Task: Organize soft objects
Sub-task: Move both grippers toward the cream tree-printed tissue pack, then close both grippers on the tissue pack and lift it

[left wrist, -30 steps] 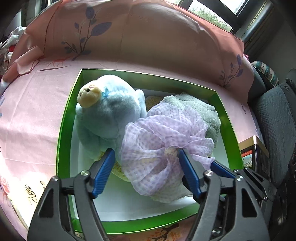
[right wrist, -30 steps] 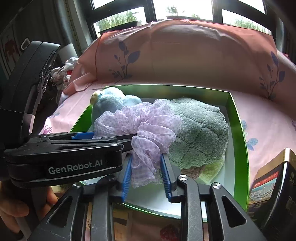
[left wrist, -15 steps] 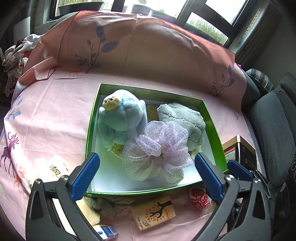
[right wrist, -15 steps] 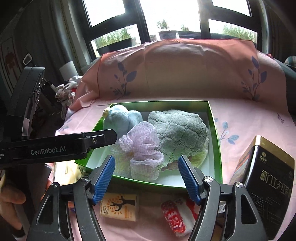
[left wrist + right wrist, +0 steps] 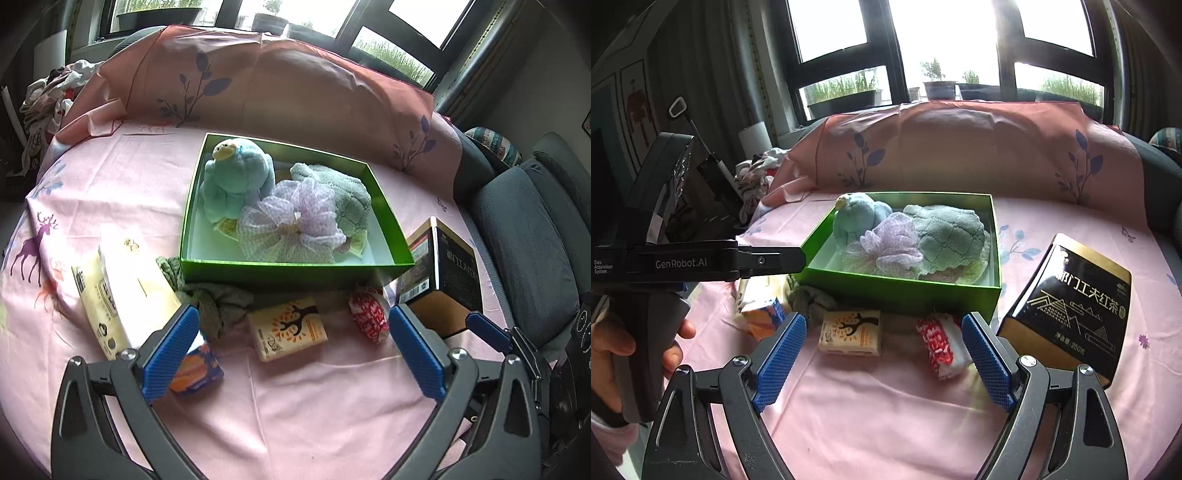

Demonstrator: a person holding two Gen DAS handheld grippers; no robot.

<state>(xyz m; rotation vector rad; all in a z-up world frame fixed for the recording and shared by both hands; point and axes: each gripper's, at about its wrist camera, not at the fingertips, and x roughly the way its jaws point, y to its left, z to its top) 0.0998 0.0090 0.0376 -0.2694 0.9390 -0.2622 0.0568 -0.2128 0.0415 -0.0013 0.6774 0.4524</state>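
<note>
We hold both grippers clear of the green box (image 5: 295, 271), left gripper (image 5: 291, 347) and right gripper (image 5: 882, 363) each spread wide and empty. Inside the box lie 3 soft items: blue plush toy (image 5: 236, 181), lilac mesh puff (image 5: 291, 225), green towel (image 5: 340, 195). 1 soft item, a green knit cloth (image 5: 218, 299), lies just in front of the box. Risk: in our judgement, a grab there may catch the yellow packet (image 5: 288, 328) or orange carton (image 5: 195, 373) beside it, since the cloth sits partly under the box edge
</note>
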